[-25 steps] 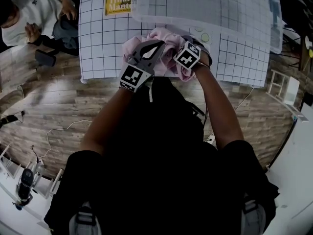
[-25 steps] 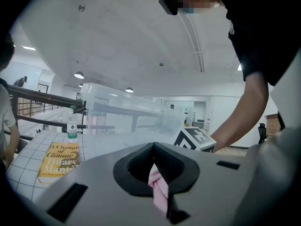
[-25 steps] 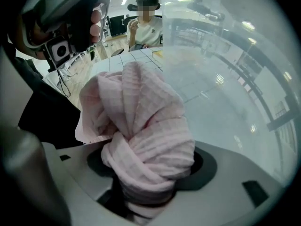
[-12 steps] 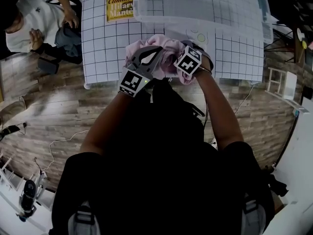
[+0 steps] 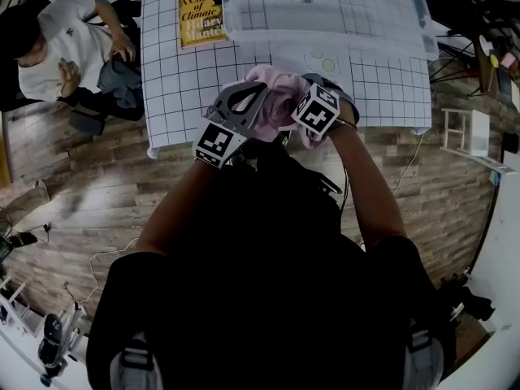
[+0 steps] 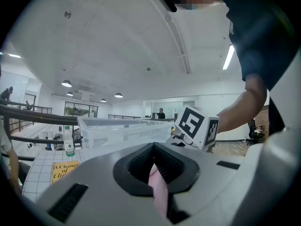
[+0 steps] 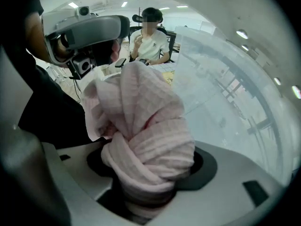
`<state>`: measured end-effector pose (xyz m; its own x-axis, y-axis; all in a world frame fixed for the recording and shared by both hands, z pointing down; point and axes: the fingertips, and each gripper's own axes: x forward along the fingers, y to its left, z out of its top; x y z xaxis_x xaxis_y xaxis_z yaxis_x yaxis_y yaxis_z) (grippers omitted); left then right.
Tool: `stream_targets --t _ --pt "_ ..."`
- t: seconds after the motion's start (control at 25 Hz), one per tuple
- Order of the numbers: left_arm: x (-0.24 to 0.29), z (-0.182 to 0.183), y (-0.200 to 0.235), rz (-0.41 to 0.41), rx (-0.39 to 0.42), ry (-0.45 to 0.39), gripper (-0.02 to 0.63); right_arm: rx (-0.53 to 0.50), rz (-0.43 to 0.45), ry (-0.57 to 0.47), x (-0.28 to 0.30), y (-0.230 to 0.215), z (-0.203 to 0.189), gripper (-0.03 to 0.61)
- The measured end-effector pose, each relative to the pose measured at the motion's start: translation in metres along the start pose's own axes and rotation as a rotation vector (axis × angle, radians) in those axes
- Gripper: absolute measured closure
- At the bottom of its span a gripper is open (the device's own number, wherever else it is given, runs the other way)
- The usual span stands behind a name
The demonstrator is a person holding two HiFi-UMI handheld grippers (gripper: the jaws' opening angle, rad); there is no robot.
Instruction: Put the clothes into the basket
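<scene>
A pink knit garment is bunched up between my two grippers, just over the near edge of the gridded table. My left gripper is shut on a thin fold of the pink cloth. My right gripper is shut on a thick twisted wad of the garment, which hides its jaw tips. The basket, a clear plastic bin, stands on the table just beyond the cloth. The bin also shows as a clear wall ahead of the left gripper and to the right of the wad.
A yellow book lies on the table left of the bin, with a water bottle near it. A person in a white shirt sits at the table's left side. Cables lie on the wooden floor.
The head view has drifted a little. Both grippers keep their hold on the pink garment in front of the bin, gathered slightly tighter.
</scene>
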<state>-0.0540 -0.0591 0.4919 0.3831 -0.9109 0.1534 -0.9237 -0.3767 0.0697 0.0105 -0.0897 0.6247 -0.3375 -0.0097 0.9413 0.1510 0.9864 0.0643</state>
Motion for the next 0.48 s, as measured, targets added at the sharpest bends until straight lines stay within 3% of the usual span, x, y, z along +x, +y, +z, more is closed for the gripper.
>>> stream_targets --t 0.48 --pt "-0.026 0.049 -0.014 -0.022 0.041 -0.050 0.611 -0.011 -0.093 -0.025 -0.069 0.011 0.026 0.250"
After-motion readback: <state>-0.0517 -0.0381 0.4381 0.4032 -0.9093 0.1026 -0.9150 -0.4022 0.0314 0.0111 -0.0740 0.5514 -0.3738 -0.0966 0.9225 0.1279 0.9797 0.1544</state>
